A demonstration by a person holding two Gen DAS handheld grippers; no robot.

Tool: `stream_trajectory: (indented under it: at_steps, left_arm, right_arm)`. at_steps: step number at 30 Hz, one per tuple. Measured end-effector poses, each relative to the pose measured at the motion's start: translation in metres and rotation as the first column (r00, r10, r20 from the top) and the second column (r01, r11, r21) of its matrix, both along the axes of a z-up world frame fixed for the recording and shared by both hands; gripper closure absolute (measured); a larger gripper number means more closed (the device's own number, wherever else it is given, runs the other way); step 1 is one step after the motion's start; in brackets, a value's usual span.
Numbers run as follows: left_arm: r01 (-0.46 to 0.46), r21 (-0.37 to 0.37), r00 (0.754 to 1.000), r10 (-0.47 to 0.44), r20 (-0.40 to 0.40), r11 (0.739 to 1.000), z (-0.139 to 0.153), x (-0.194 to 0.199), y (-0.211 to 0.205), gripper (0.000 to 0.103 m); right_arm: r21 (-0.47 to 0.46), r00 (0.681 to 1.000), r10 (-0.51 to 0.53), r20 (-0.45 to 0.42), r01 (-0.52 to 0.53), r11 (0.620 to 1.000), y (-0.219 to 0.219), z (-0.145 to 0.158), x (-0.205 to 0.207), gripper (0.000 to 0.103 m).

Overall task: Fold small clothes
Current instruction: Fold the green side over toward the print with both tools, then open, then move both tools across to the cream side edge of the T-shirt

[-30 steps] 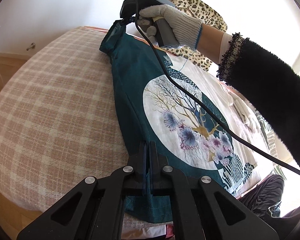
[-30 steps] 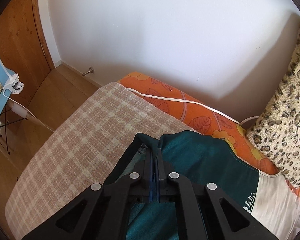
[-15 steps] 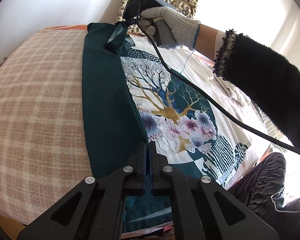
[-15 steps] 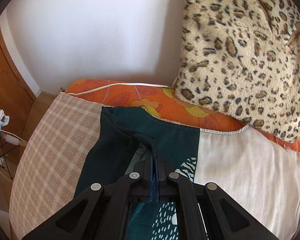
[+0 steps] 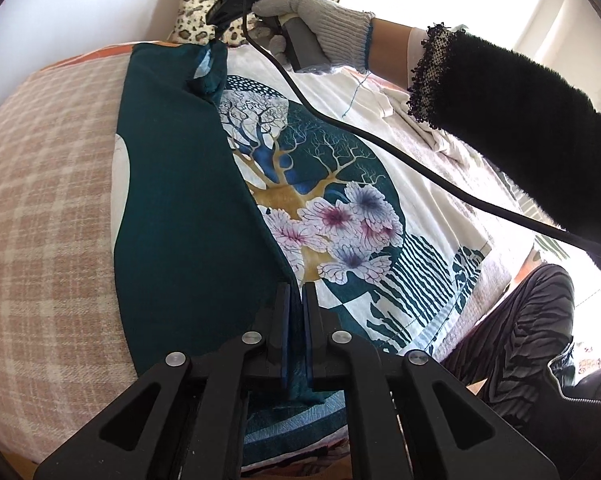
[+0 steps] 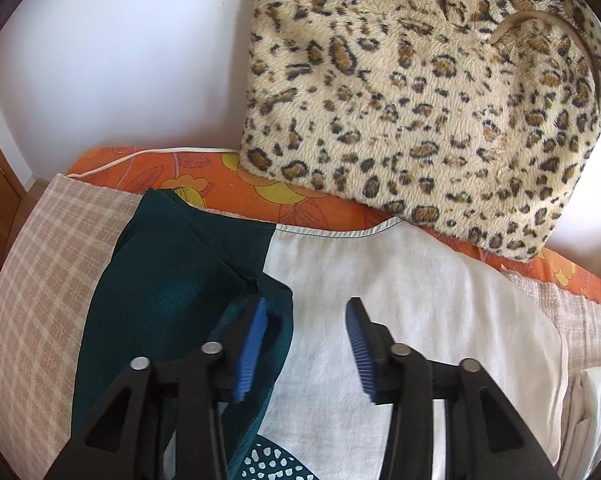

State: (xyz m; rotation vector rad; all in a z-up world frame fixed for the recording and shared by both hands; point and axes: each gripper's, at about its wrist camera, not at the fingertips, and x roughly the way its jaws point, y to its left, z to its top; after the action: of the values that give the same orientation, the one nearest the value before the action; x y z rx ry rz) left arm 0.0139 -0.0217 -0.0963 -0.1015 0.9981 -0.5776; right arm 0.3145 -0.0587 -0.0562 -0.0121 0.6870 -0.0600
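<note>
A white and teal garment (image 5: 340, 208) with a tree-and-flower print lies on the bed, its teal left side (image 5: 188, 208) folded over the print. My left gripper (image 5: 296, 292) is shut on the near end of that teal fold. My right gripper (image 6: 306, 308) is open just above the far end of the garment (image 6: 400, 300); the teal corner (image 6: 260, 292) lies by its left finger. In the left wrist view the right gripper (image 5: 216, 36) hovers over that far corner, held by a gloved hand.
A plaid blanket (image 5: 48, 208) covers the bed on the left. A leopard-print cushion (image 6: 420, 92) leans on the white wall behind an orange floral sheet (image 6: 204, 184). White cloths (image 5: 432, 120) lie at the right. A black cable (image 5: 380, 140) hangs across the garment.
Both grippers carried the teal side rightwards over the print. The right gripper has opened and let go of the far corner.
</note>
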Motion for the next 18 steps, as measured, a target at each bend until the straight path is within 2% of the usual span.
stream_trajectory:
  at_steps: [1, 3, 4, 6, 8, 11, 13, 17, 18]
  left_arm:
    - [-0.003, 0.009, 1.000, 0.003, 0.004, 1.000, 0.001, -0.002, 0.000, 0.085]
    - [-0.015, -0.015, 1.000, 0.015, 0.010, 1.000, 0.005, -0.004, 0.004, 0.084]
    - [-0.031, -0.025, 0.999, 0.032, 0.022, 0.999, 0.007, -0.005, 0.007, 0.084]
    - [-0.071, -0.027, 0.997, 0.072, 0.039, 0.997, 0.010, -0.003, 0.018, 0.084]
    - [-0.114, -0.018, 0.993, 0.115, 0.019, 0.993, 0.005, 0.001, 0.028, 0.084]
    - [-0.160, -0.014, 0.986, 0.160, -0.048, 0.987, -0.009, 0.008, 0.040, 0.084]
    - [-0.161, 0.019, 0.985, 0.162, -0.065, 0.987, -0.017, 0.008, 0.039, 0.084]
    - [-0.138, 0.072, 0.990, 0.140, -0.024, 0.988, -0.018, 0.003, 0.030, 0.084]
    - [-0.137, 0.079, 0.990, 0.139, -0.019, 0.987, -0.019, 0.003, 0.029, 0.084]
  right_arm:
    - [-0.011, 0.999, -0.007, 0.034, 0.008, 1.000, -0.002, 0.004, -0.008, 0.045]
    - [-0.014, 0.998, 0.018, 0.067, -0.017, 1.000, 0.000, 0.010, -0.020, 0.046]
    - [-0.001, 0.996, 0.061, 0.070, -0.061, 0.998, 0.003, 0.011, -0.026, 0.052]
    - [0.007, 0.985, 0.169, 0.029, -0.169, 0.986, 0.019, 0.005, -0.034, 0.061]
    - [0.008, 0.973, 0.231, -0.026, -0.231, 0.973, 0.035, -0.009, -0.041, 0.062]
    - [0.035, 0.957, 0.273, -0.101, -0.271, 0.962, 0.052, -0.029, -0.046, 0.061]
    - [0.044, 0.947, 0.295, -0.127, -0.292, 0.956, 0.058, -0.038, -0.050, 0.059]
    - [-0.023, 0.934, 0.315, -0.171, -0.323, 0.946, 0.067, -0.053, -0.061, 0.059]
    - [-0.062, 0.933, 0.309, -0.184, -0.324, 0.944, 0.070, -0.056, -0.063, 0.063]
